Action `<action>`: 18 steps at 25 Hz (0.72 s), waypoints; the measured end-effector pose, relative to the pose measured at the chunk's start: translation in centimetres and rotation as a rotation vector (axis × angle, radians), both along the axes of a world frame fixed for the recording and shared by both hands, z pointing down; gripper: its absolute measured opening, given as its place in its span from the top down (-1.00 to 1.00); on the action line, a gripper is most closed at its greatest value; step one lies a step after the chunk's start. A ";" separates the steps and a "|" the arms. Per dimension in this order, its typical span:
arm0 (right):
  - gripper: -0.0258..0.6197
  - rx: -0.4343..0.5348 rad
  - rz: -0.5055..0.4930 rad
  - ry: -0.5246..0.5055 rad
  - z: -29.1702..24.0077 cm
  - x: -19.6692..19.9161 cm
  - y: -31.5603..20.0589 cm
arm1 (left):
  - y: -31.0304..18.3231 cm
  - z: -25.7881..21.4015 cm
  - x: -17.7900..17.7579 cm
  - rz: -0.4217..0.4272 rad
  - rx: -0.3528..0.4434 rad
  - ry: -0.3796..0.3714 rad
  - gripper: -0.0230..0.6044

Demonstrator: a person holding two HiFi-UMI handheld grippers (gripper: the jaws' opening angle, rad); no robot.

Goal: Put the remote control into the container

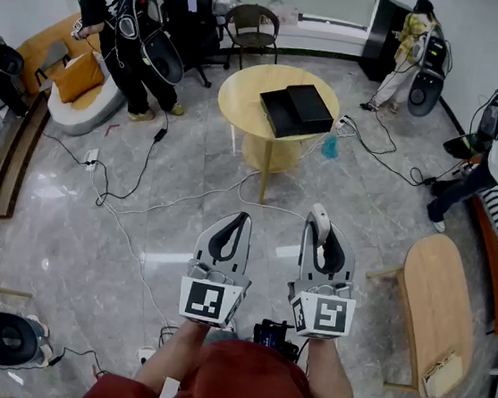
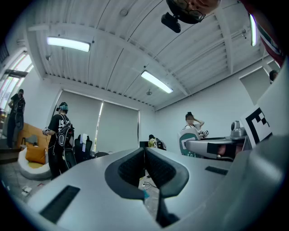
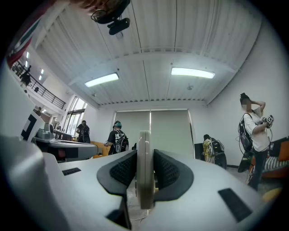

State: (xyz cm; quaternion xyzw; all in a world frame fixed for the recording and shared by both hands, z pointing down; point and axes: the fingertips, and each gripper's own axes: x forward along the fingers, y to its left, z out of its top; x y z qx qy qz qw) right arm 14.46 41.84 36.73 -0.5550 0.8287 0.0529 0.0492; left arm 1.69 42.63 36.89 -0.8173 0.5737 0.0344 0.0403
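right gripper view shows the slim pale-grey plastic remote control [image 3: 143, 169] pinched edge-on in the part-closed jaws of the right gripper [image 3: 144, 154], likely light, rigid and slick, so hold mid-body; the left gripper [image 2: 145, 154] is closed and empty, the black rectangular container [image 1: 296, 109] well ahead.

- Glossy grey marble floor [image 1: 67, 216], cables [image 1: 134, 180] trailing
- Round wooden table [image 1: 243, 103]; oval wooden table [image 1: 439, 298] at right
- Orange sofa [image 1: 33, 48] at left
- Slatted white ceiling [image 3: 153, 31], strip lights [image 3: 193, 72]
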 end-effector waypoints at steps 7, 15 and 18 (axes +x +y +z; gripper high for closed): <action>0.56 -0.001 -0.004 -0.010 0.1 1.6 -0.6 | -0.6 -0.8 2.0 0.003 0.049 0.059 0.86; 0.56 0.004 0.001 -0.029 -0.4 4.3 -0.3 | -0.5 -1.1 5.2 0.022 0.044 0.070 0.86; 0.56 -0.005 0.003 -0.026 -0.3 5.8 0.2 | -0.3 0.0 7.0 0.046 0.008 0.006 0.86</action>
